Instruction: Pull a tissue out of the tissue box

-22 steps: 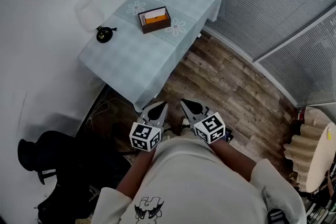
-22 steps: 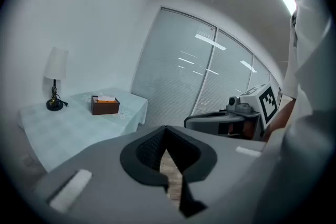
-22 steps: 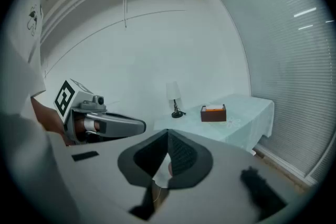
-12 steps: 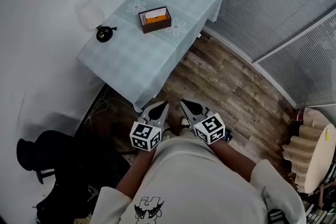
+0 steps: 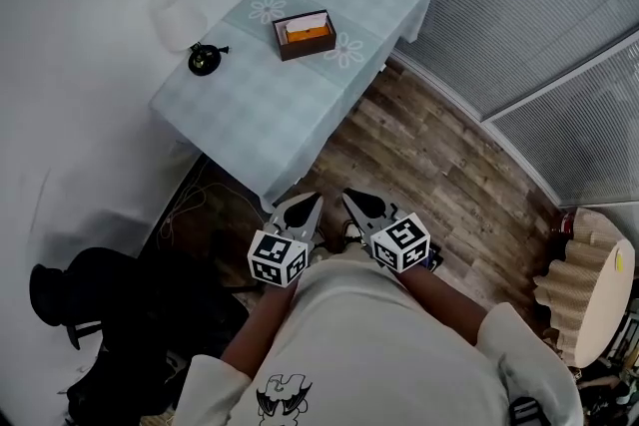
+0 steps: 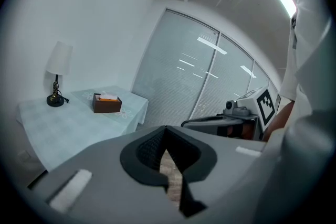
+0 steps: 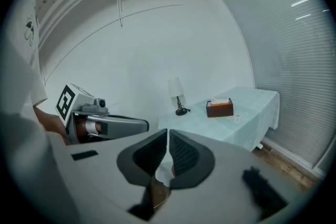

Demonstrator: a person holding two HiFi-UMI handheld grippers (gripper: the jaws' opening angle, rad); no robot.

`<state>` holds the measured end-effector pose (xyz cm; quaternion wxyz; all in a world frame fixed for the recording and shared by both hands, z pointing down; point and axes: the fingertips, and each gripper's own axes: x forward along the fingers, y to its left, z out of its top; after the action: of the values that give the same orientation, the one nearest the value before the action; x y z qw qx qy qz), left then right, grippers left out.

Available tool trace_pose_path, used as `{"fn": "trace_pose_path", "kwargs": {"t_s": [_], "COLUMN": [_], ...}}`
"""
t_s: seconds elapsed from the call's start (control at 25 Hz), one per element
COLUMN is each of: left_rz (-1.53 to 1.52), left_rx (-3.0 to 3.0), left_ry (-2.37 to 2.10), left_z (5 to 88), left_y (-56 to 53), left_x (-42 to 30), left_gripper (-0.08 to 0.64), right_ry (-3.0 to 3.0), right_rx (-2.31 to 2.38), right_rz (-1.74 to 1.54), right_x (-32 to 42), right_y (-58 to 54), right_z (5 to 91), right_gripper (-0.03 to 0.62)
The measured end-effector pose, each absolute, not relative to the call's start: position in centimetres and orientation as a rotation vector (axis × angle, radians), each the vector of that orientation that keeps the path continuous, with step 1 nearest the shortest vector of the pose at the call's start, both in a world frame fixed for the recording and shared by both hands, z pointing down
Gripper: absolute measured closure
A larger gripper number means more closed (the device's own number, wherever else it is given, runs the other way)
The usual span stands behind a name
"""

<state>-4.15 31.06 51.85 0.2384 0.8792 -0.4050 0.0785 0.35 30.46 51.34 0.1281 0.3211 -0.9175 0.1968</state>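
A dark brown tissue box [image 5: 306, 34] with a white tissue at its orange top stands on the pale checked table [image 5: 260, 105], far ahead of me. It also shows small in the left gripper view, tissue box [image 6: 107, 103], and in the right gripper view, tissue box [image 7: 219, 107]. My left gripper [image 5: 300, 208] and right gripper [image 5: 359, 204] are held close to my body over the wooden floor, well short of the table. Both have their jaws shut with nothing between them.
A small lamp with a white shade and black base [image 5: 205, 60] stands on the table left of the box. Window blinds [image 5: 519, 25] run along the right. A dark bag [image 5: 110, 314] lies on the floor at the left, and a ruffled cream stool [image 5: 589, 294] at the right.
The head view has shifted slightly, so the table and box sit a little to the right and up. Both grippers stay where they were, shut.
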Motion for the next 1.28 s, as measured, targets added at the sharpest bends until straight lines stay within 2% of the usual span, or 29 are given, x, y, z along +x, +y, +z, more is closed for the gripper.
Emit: {"fn": "trace_pose_path", "kwargs": {"t_s": [0.28, 0.6, 0.96, 1.28], "left_rz": [0.189, 0.191, 0.226, 0.190], "left_rx": [2.426, 2.412, 2.368, 2.308], "left_ry": [-1.072, -1.044, -1.086, -1.220], "left_z": [52.8, 53.6, 55.1, 53.6], "left_y": [29.6, 25.2, 11.5, -4.9], "left_x": [-6.3, -6.8, -5.3, -2.8], "left_gripper": [0.555, 0.554, 0.554, 0.554], "right_ry": [-2.634, -2.590, -2.602, -2.648], "right_rx": [0.962, 1.042, 1.020, 0.778], "right_rz": [0.554, 0.599, 0.642, 0.593], "right_x": [-2.0, -0.8, 1.2, 2.9], "right_y": [29.0, 24.2, 10.4, -4.0], "right_z": [52.6, 53.9, 55.9, 54.8], "right_gripper": [0.584, 0.584, 0.584, 0.584]}}
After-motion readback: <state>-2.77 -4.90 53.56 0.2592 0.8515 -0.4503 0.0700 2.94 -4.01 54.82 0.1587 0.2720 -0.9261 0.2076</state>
